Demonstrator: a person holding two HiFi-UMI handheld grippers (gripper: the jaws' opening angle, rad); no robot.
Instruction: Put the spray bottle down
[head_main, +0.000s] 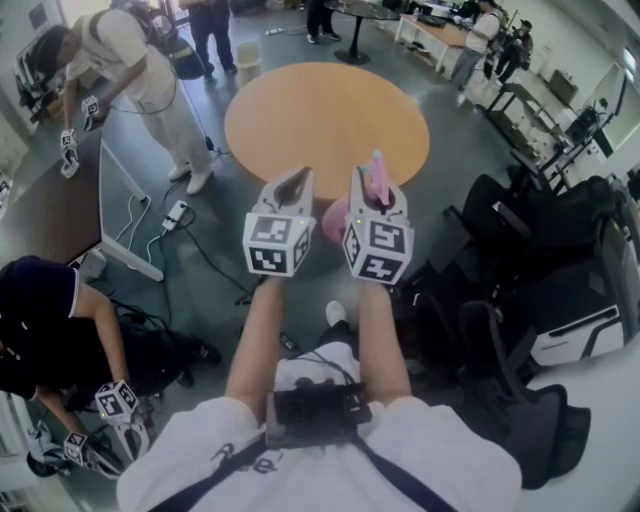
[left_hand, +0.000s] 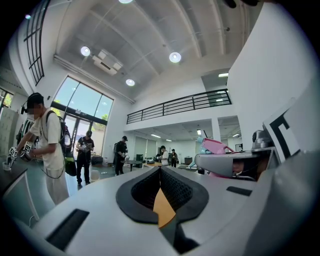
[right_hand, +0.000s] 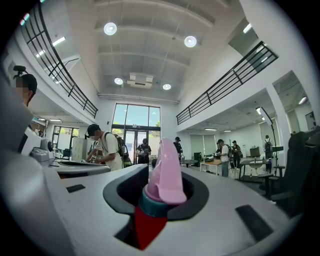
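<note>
The spray bottle (right_hand: 165, 176) has a pink trigger head, a teal collar and a red body. It stands upright between the jaws of my right gripper (right_hand: 159, 169), which is shut on it at the neck. In the head view the pink head (head_main: 378, 178) sticks up from my right gripper (head_main: 374, 192), held in the air in front of the round wooden table (head_main: 325, 115). My left gripper (head_main: 291, 188) hangs beside it at the same height, and its jaws (left_hand: 160, 169) are shut with nothing between them. From the left gripper view the bottle's pink head (left_hand: 218, 146) shows at the right.
Black chairs and bags (head_main: 540, 280) crowd the floor at the right. At the left stand a white-legged table (head_main: 115, 245) with cables and a power strip (head_main: 176, 214), and a crouching person (head_main: 50, 330). Another person (head_main: 140, 70) stands at the far left.
</note>
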